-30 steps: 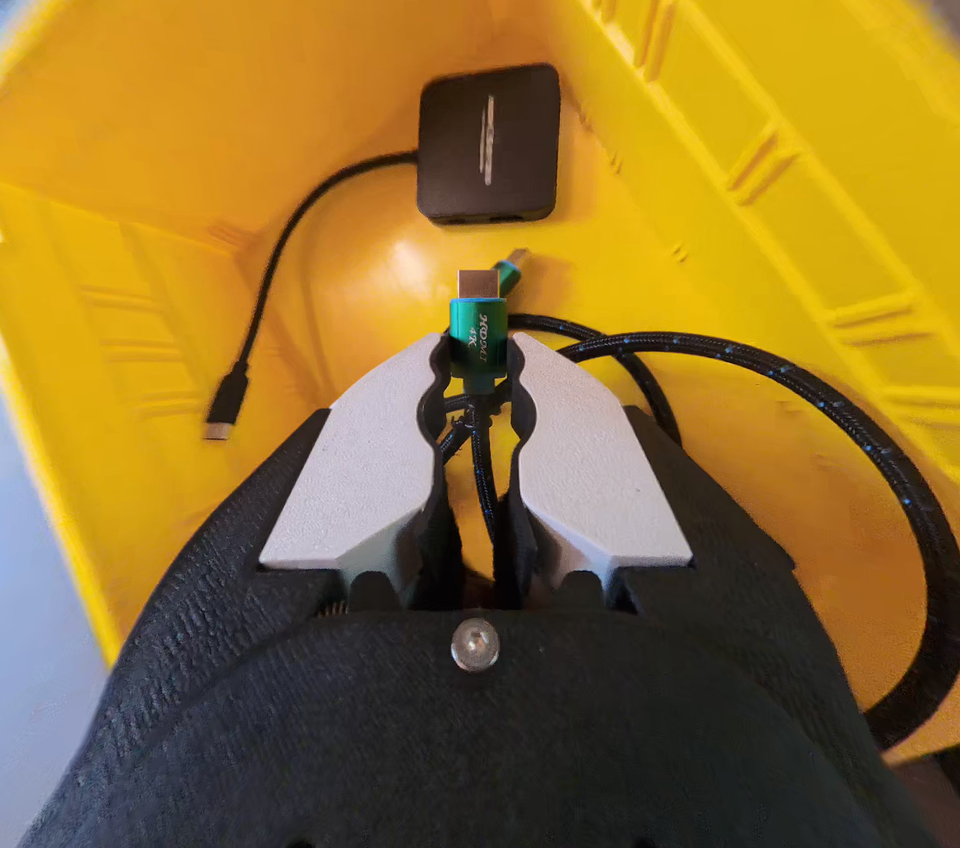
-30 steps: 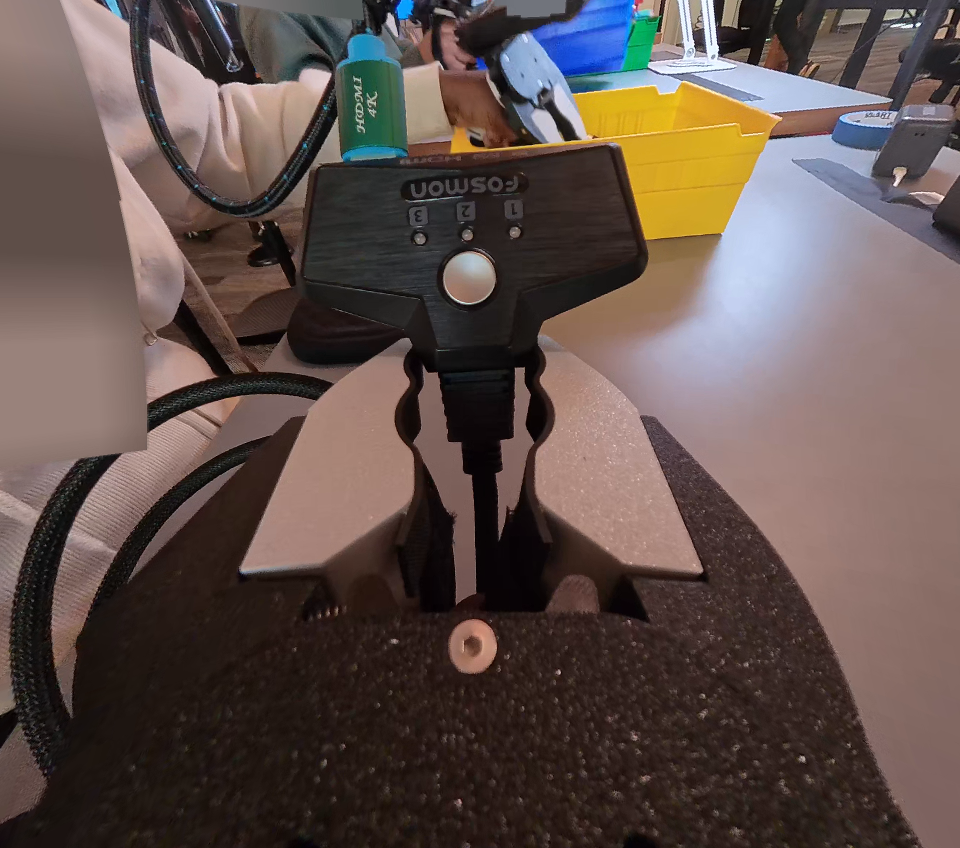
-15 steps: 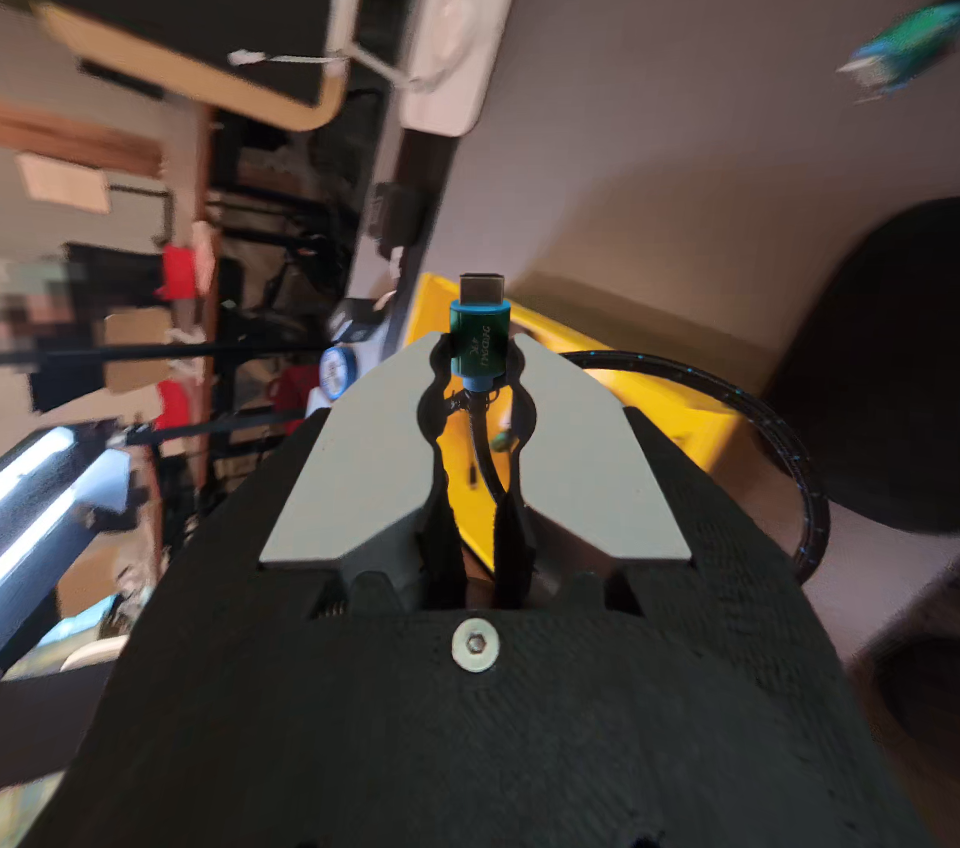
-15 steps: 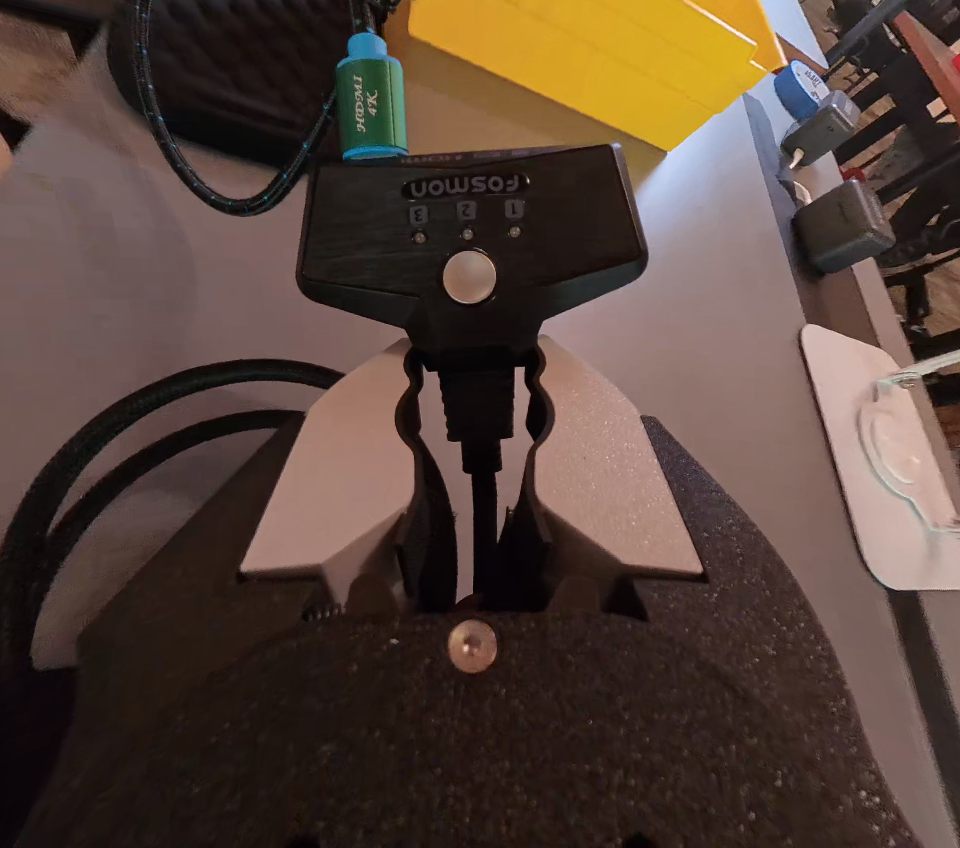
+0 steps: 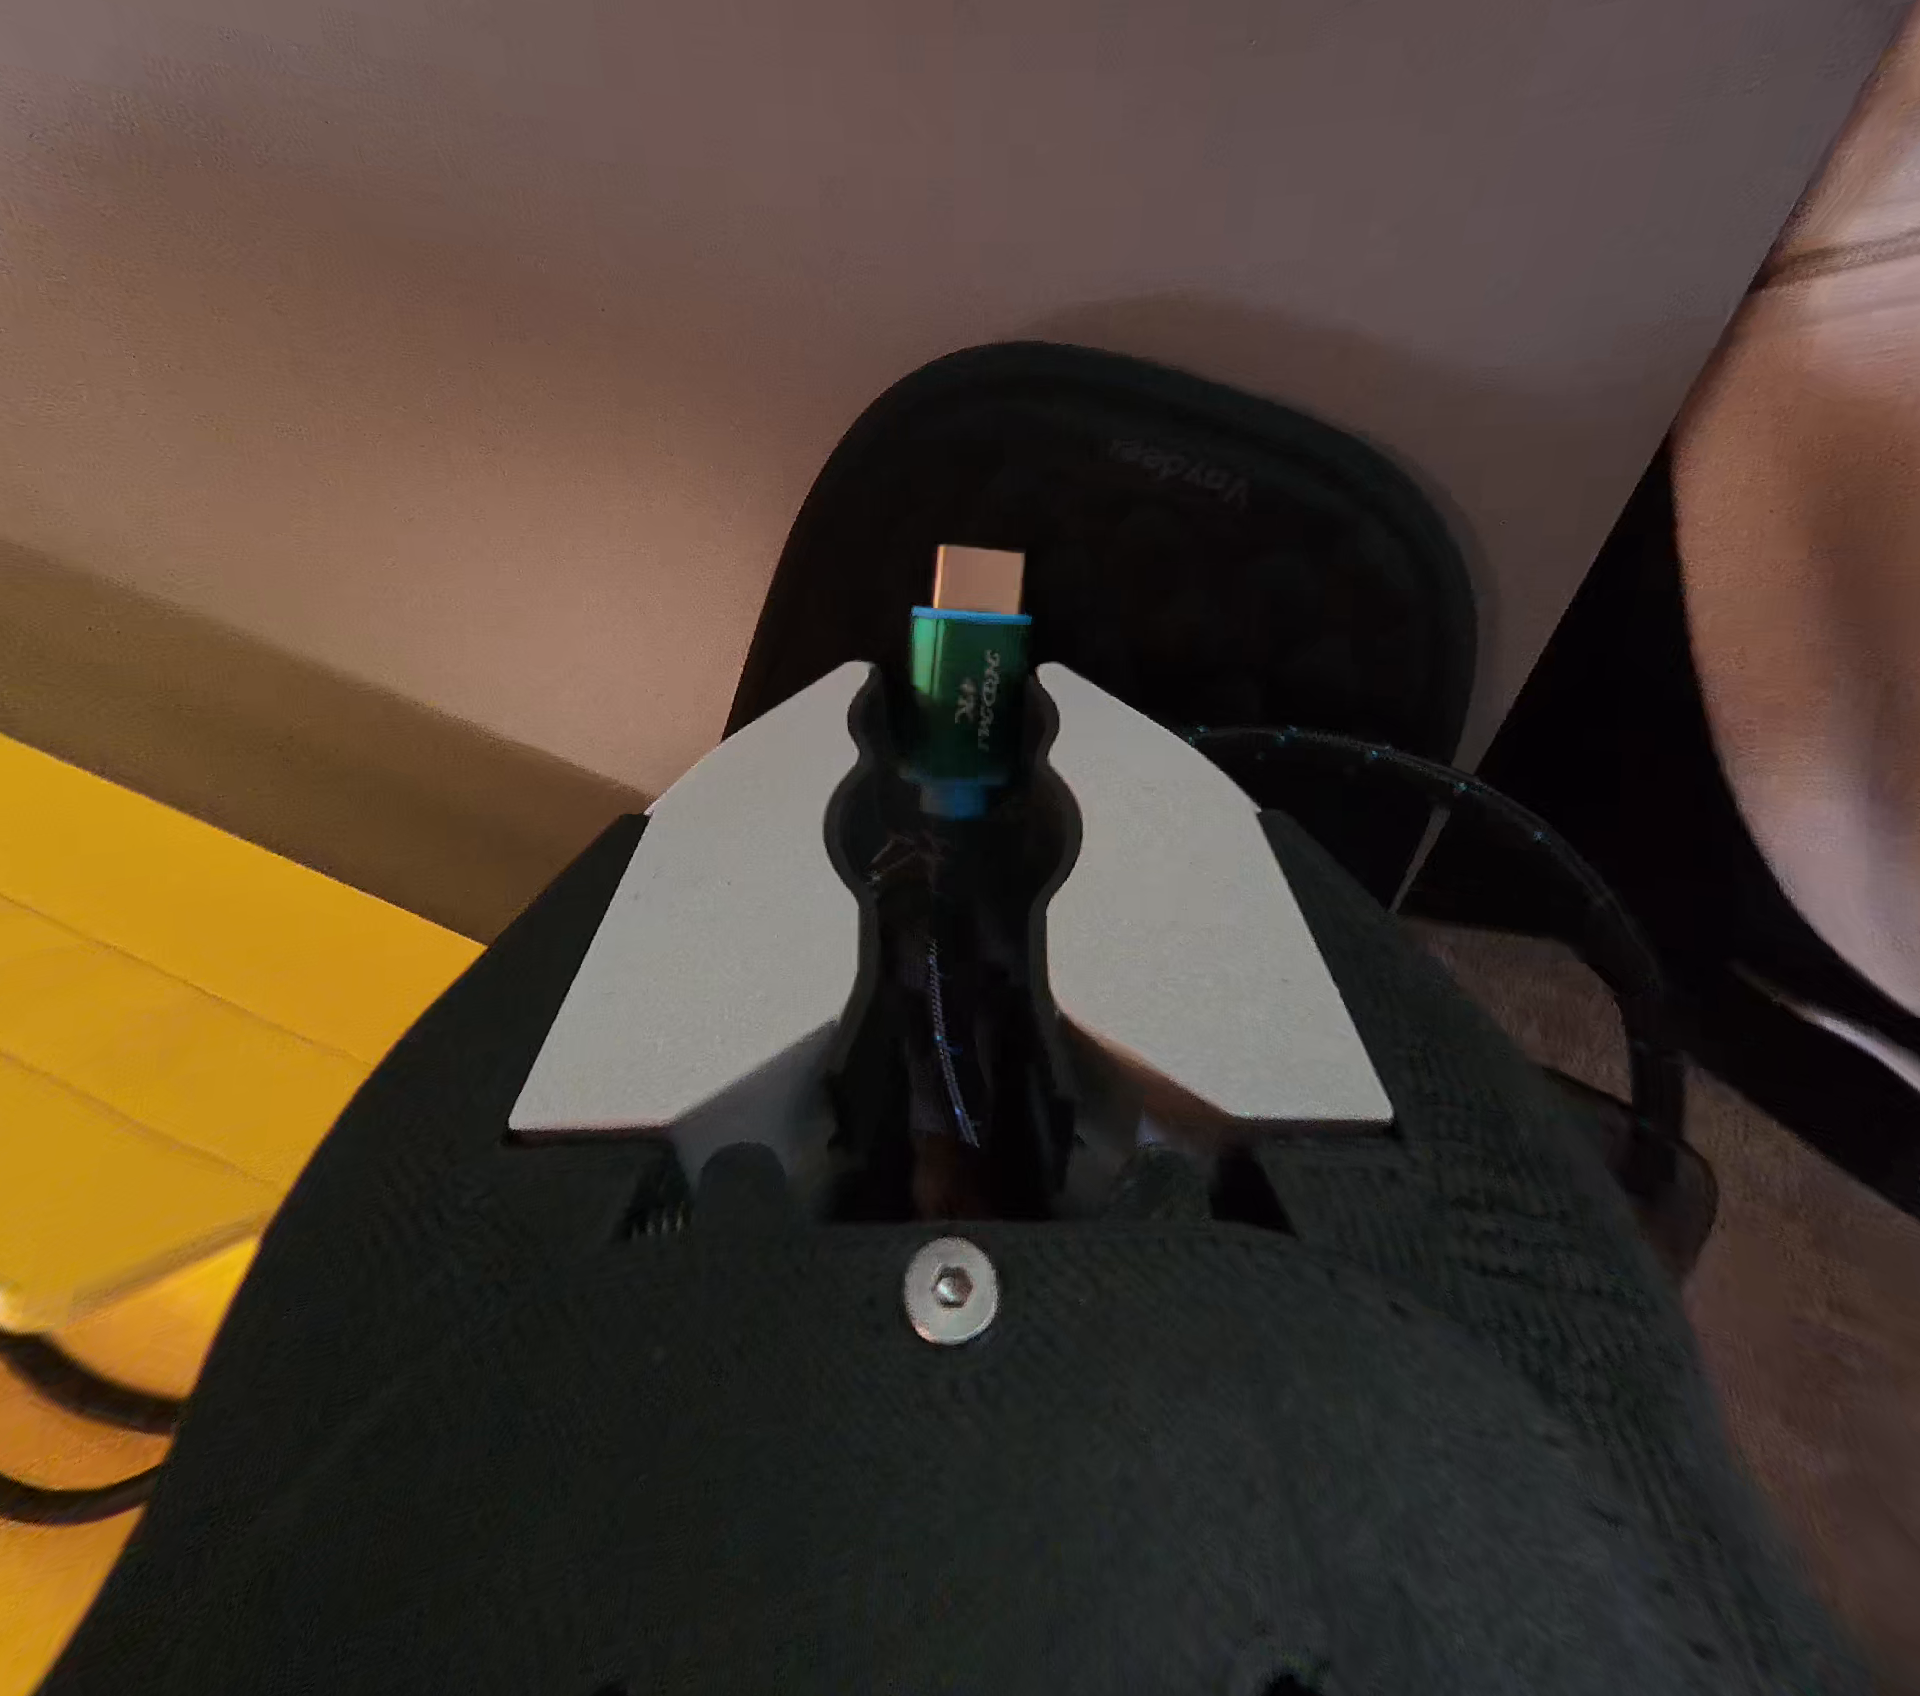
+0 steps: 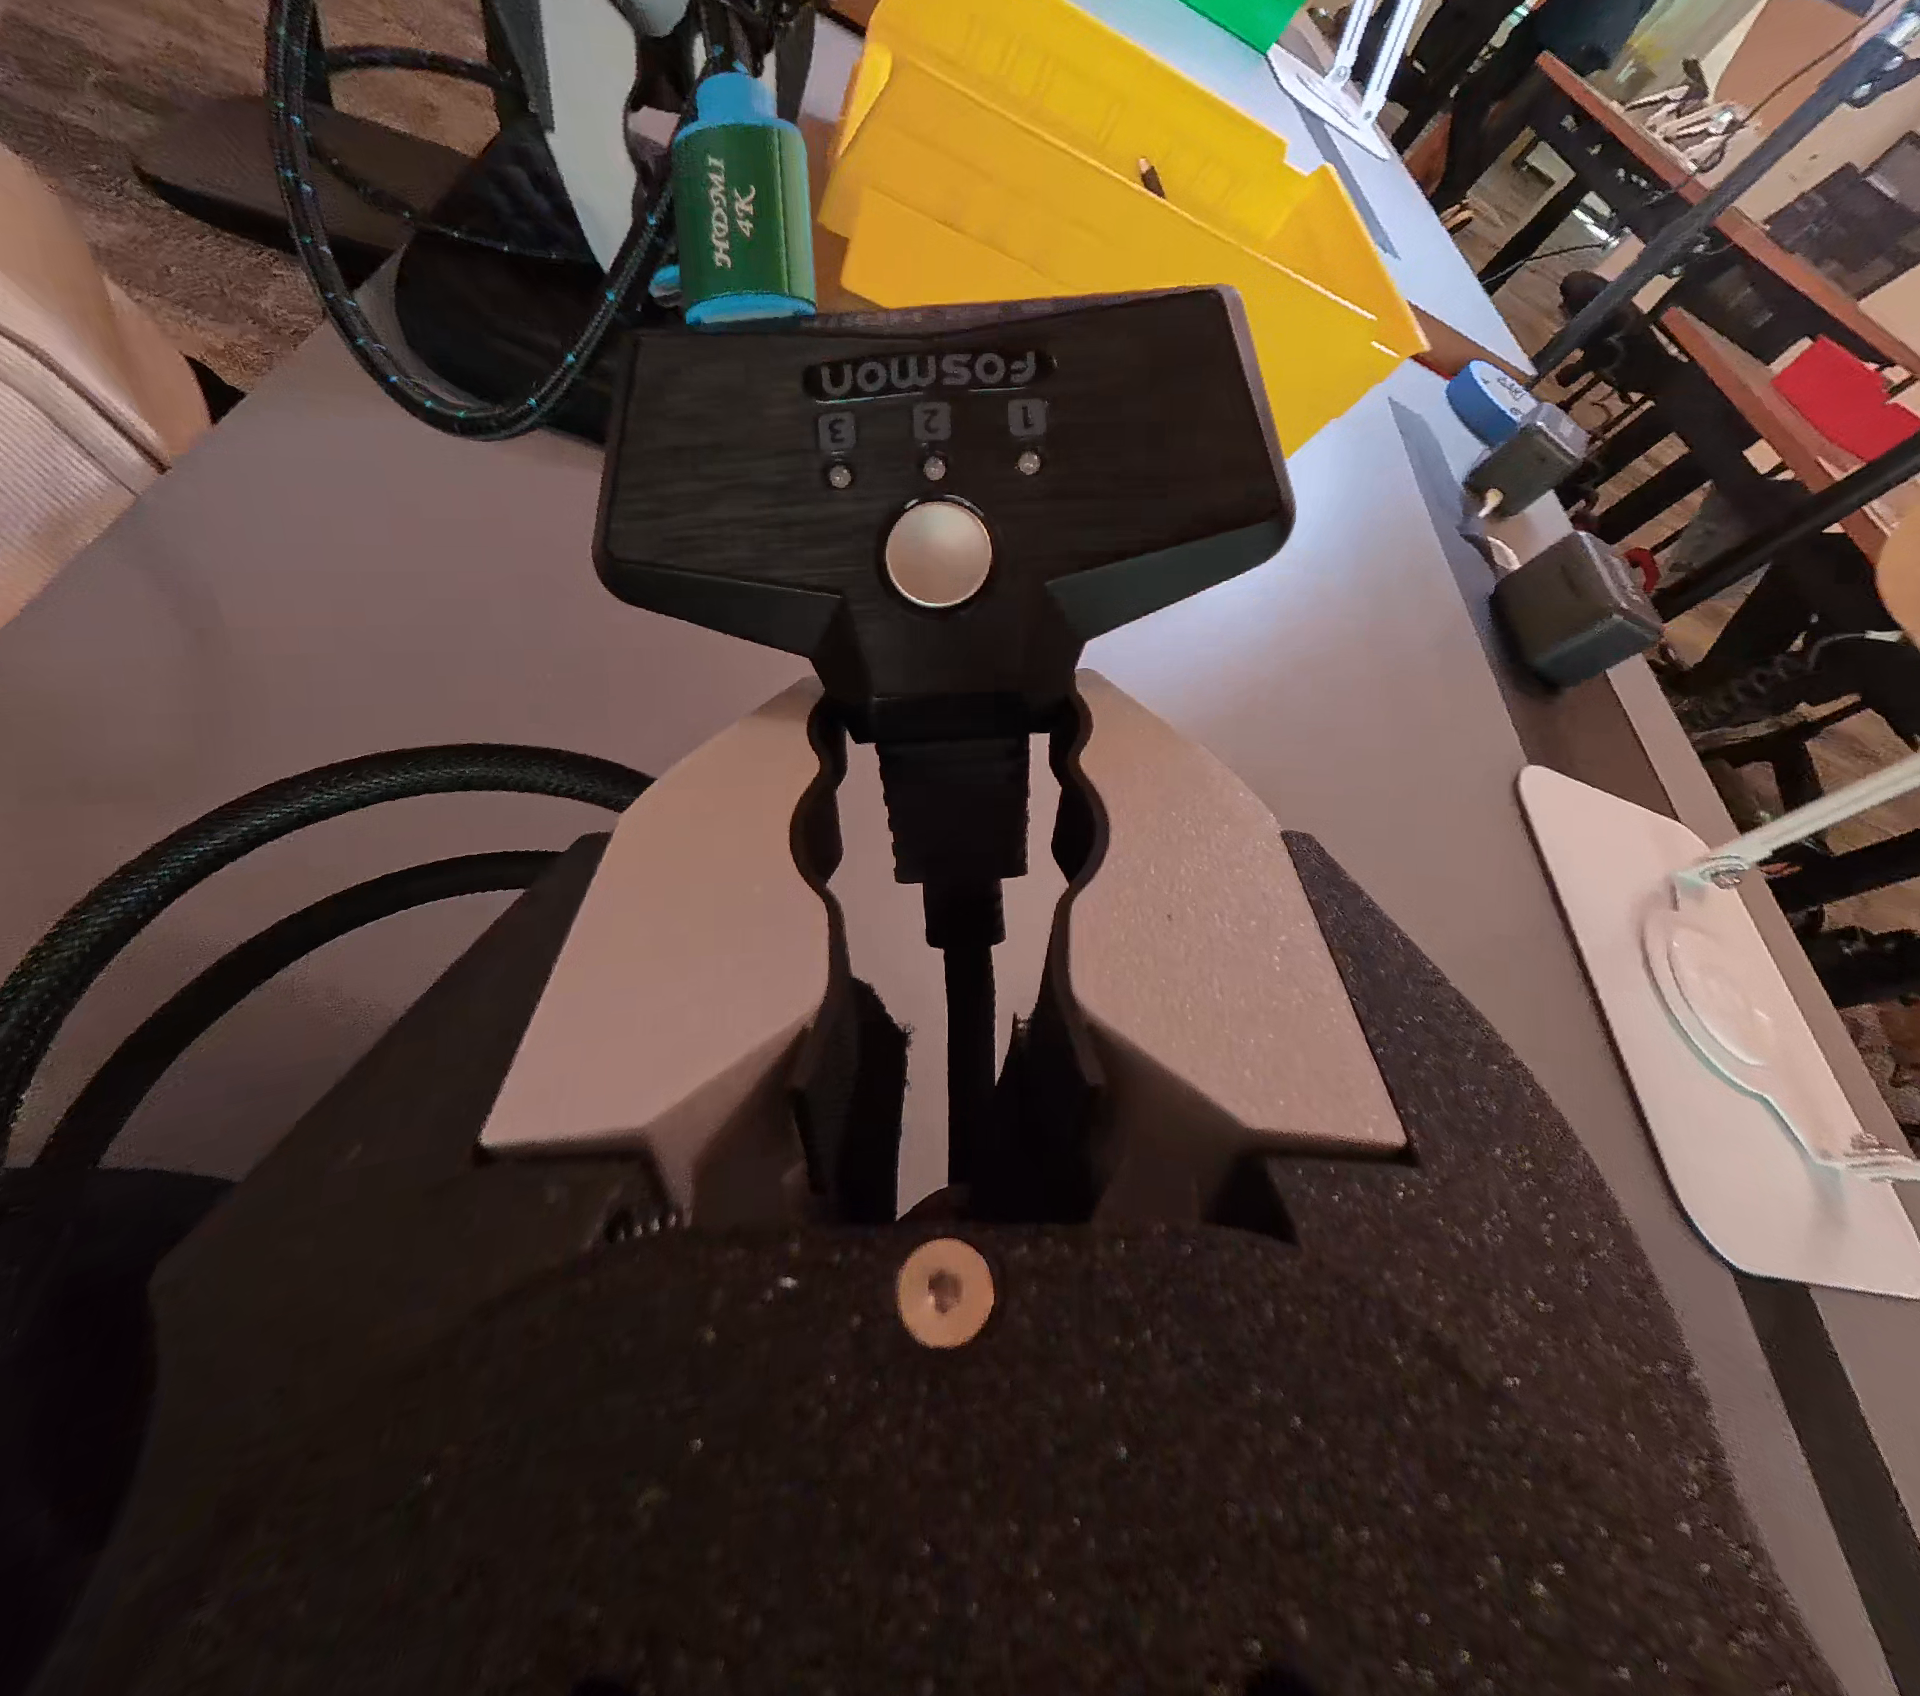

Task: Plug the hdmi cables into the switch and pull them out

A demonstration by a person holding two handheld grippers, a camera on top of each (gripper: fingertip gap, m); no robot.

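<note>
Your left gripper (image 5: pixel 954 690): fingers clamp the green plug (image 5: pixel 966 696), tip exposed at 12 o'clock for insertion. Your right gripper (image 6: pixel 943 747): fingers pinch the switch (image 6: pixel 940 467) by its neck, ports facing away.

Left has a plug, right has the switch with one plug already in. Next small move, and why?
Probably swing the left gripper toward the switch and line its green plug up with a free port. The plug is gripped with its metal tip bare, but it points at a black pad on the table, not at the switch. The right gripper clamps the switch by its neck, with another green plug seated at its far edge.
</note>
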